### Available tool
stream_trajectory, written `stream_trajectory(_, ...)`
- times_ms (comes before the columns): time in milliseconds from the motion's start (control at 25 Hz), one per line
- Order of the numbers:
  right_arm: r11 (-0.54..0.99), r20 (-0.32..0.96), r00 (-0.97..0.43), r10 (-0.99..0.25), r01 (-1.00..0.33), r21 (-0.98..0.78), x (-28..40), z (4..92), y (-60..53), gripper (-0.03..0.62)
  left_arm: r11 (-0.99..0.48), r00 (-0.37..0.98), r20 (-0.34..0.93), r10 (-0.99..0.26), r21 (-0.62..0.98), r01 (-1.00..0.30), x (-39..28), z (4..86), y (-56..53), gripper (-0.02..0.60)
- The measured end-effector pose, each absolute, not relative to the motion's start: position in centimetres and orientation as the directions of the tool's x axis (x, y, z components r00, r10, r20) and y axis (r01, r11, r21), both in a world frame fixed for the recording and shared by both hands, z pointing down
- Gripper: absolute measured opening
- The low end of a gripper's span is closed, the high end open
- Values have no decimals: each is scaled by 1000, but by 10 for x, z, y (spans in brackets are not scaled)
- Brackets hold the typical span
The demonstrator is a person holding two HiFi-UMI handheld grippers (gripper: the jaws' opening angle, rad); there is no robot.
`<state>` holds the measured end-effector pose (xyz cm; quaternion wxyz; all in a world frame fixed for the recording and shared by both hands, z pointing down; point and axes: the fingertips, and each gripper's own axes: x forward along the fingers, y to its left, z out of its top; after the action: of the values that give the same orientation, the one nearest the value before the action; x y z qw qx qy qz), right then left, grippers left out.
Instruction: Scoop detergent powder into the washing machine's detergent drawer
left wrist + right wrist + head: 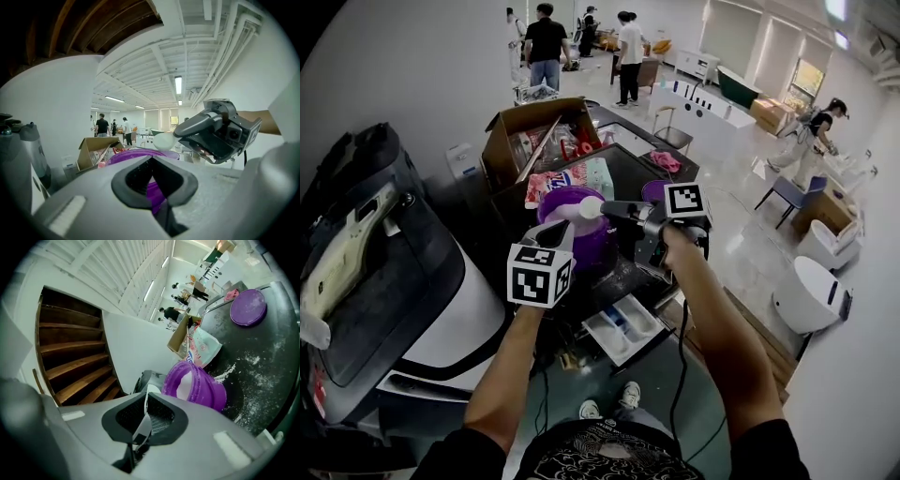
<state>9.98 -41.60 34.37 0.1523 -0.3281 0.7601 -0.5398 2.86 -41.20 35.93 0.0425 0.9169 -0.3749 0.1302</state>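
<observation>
**Scoop is at the tub, drawer's waiting: early-to-mid scoop, I'd say**

Nearest the person, the detergent drawer (pixel 623 326) is pulled out, low and a bit to the right. It's pale inside with some blue bits. I can't tell if there's any powder in it; it's too small to read.

A bit farther, both tongs are busy. The left gripper (pixel 560 232) is clamped shut on the rim of the purple tub (pixel 586 248), and its own view shows purple pinched between the jaws. The right gripper (pixel 623 211) is closed on the handle of the white scoop (pixel 591 208). The scoop's bowl sits over the tub's mouth, on the right side of it. There's white detergent powder (pixel 187 383) inside the tub, which looks tipped toward the scoop. I can't make out whether the scoop is loaded.

Beyond that, the washing machine top (pixel 276 348) has spilled powder (pixel 255 359) scattered on it, and the tub's purple lid (pixel 248 308) lies off on its own. Farther left are the detergent bag (pixel 577 178) and a cardboard box (pixel 530 131).

My read: the lid's off, the drawer's open, and tub and scoop are both in hand. What's left is getting a scoopful out, carrying it near-right to the drawer and tipping it in. Going by that spill, the carry is the messy bit.
</observation>
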Motion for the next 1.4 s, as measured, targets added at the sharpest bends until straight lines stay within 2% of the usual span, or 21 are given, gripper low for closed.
stream_trajectory(520, 148, 69, -629, -774, -286, -947, 157, 364, -364, 37, -797, 762, 270, -589, -39, -603, 84, 365, -384, 2)
stream_trajectory(800, 145, 49, -613, -788, -262, -954, 171, 375, -338, 37, -811, 774, 281, -567, -28, -584, 103, 374, -365, 2)
stream_trajectory(1400, 156, 46, -698, -715, -223, -962, 170, 403, -269, 37, -729, 687, 310, -657, -27, -684, 92, 392, -296, 2)
